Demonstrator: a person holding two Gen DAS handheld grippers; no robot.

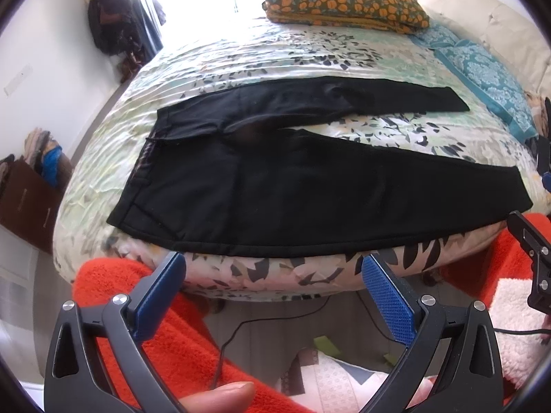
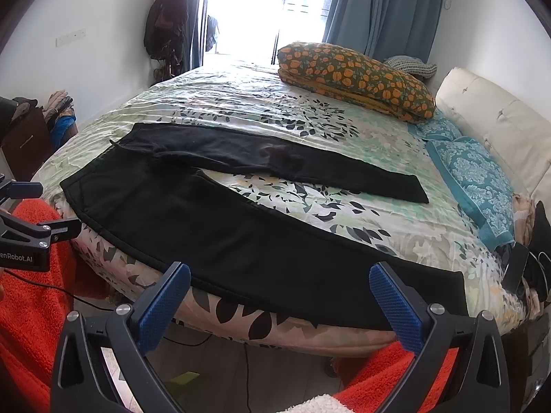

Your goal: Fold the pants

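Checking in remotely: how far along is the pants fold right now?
Done: the black pants lie flat on the bed, legs spread apart, waistband at the left. No fold shows yet. In hand: nothing; the left gripper and right gripper are both open, short of the near leg's edge. Left: every fold, likely starting with laying one leg over the other.

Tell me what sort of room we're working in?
A bedroom, most likely: the black pants lie spread on a bed with a floral cover, a pillow near the headboard, and curtains by the window.
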